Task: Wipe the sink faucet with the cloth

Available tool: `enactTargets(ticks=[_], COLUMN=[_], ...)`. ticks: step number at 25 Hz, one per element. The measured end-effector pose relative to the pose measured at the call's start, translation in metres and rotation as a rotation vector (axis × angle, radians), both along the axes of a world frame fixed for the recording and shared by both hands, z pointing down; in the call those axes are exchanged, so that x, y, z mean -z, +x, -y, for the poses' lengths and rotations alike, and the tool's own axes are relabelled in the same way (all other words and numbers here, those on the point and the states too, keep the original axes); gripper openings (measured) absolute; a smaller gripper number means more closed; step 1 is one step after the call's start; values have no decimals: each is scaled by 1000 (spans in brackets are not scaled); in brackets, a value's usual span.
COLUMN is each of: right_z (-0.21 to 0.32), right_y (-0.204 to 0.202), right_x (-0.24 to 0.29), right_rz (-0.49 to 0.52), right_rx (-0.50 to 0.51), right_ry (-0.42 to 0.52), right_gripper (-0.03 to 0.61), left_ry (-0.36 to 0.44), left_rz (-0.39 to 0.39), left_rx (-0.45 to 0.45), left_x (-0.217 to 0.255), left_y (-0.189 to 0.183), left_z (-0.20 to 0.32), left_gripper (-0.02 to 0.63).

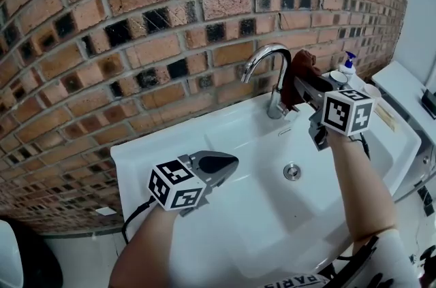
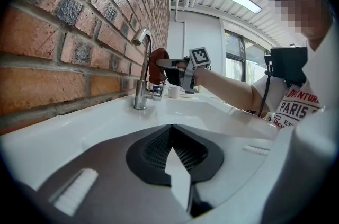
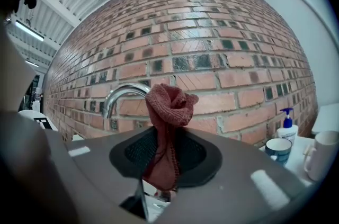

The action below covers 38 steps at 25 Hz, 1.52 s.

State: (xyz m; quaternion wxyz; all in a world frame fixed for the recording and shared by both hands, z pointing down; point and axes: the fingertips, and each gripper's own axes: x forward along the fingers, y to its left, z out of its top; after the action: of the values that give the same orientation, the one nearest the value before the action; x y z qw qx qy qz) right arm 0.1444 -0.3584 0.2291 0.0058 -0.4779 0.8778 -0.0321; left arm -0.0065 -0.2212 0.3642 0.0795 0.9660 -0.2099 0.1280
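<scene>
faucet (image 1: pixel 261 56): chrome, curved spout, standing at the far rim of the white sink (image 1: pixel 225 137), against the brick wall (image 1: pixel 136 41).
cloth (image 3: pixel 169 104): reddish and bunched, clamped in the right gripper (image 1: pixel 300 84) and held up just right of the spout; i cannot tell whether it touches the metal.
left gripper (image 1: pixel 216 163): jaws together on nothing, low over the sink's near-left rim.
risk: the bunch is narrow, so it may rub only a strip, or the hard jaws may knock the spout; a swing right could tip the cup (image 1: pixel 338 77) or the soap bottle (image 1: pixel 349 65).
hidden: the spout's right side sits behind the gripper; the faucet handle is hard to make out.
</scene>
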Motion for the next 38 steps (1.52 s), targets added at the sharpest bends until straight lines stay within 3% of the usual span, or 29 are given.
enactTargets(ticks=[5,11,24,38], right_z=[-30,-36,4,8], right_y=[-31,-63,-48,-41], right_x=[21,14,-45,-35], right_rz=[-28,-154,-180,-148], right_rx=[92,142,63,39], right_ry=[76,115,-63,-75], right_gripper=[95,95,95,97], left_ry=[0,2,3,4], left_rz=[1,0,-2,-3], left_rx=[1,0,0,0], left_x=[0,0,1,0], left_y=[0,0,0,0], left_z=[0,-1,0,0], left_gripper=[6,6,6,6])
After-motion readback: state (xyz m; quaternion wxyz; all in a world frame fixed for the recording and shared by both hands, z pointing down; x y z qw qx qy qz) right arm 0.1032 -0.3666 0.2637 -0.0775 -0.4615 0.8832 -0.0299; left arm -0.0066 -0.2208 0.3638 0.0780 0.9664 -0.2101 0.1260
